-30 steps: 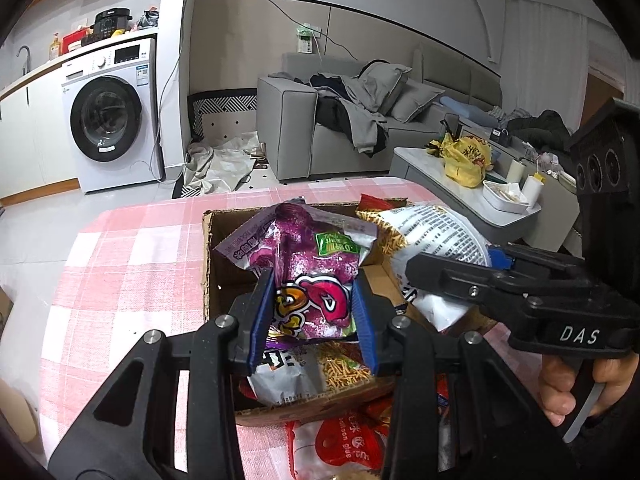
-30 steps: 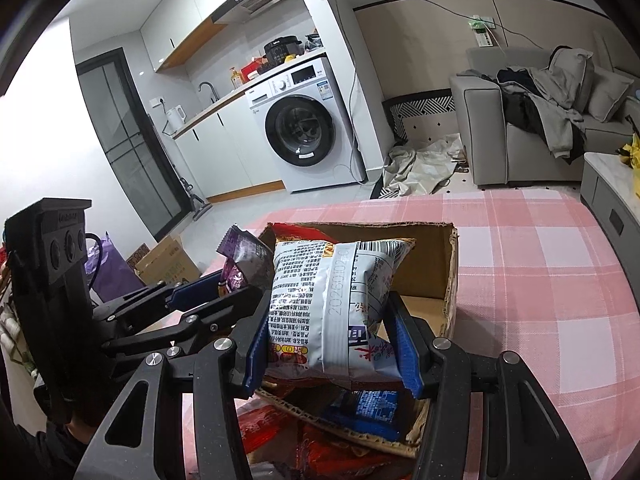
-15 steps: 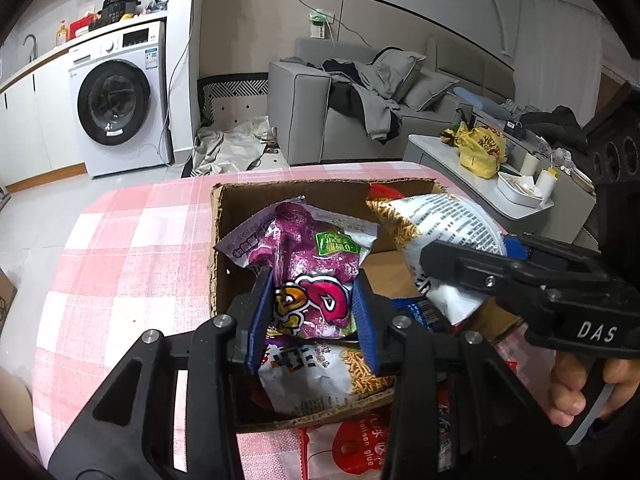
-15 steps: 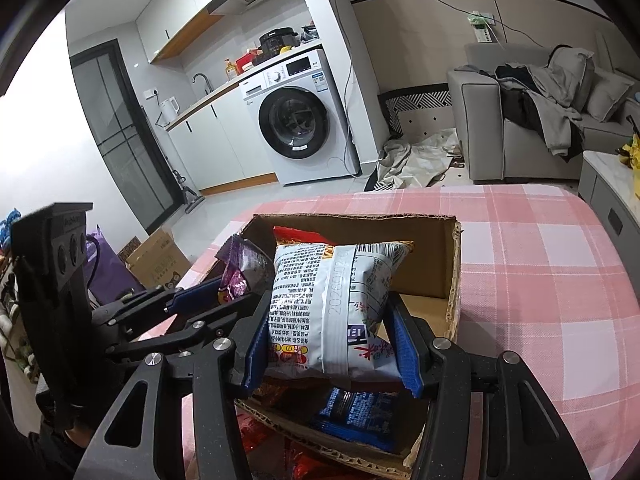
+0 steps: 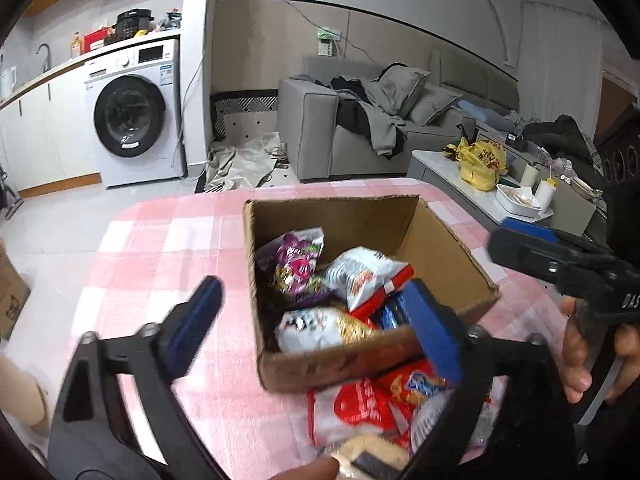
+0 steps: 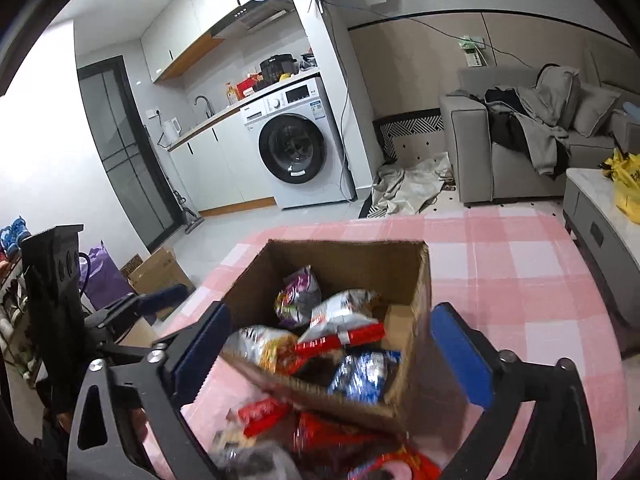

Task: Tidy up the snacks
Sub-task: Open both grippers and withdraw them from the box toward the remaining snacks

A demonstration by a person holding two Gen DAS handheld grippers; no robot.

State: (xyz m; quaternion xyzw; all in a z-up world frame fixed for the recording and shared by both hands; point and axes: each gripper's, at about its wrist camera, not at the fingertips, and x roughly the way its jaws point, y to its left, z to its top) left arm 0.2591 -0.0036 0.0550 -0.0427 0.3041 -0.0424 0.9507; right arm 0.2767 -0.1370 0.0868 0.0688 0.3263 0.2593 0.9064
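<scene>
Both packets just released: purple packet (image 5: 294,258) and white packet (image 5: 362,272) now lie inside cardboard box (image 5: 448,240). My left gripper (image 5: 320,320) and right gripper (image 6: 332,350) spread wide, empty. More snacks (image 5: 372,404) wait on table (image 5: 160,248).

Brown cardboard box (image 5: 448,236); pink-white check tablecloth (image 5: 160,248); purple pkt (image 5: 294,258) w/ pink print; white-silver pkt (image 5: 360,270), red edge; grippers' pads (image 6: 460,354) blue, frames black.

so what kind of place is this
Most likely a small lived-in flat: a washing machine under a kitchen counter, a grey sofa strewn with clothes, and a table with a pink checked cloth.
</scene>
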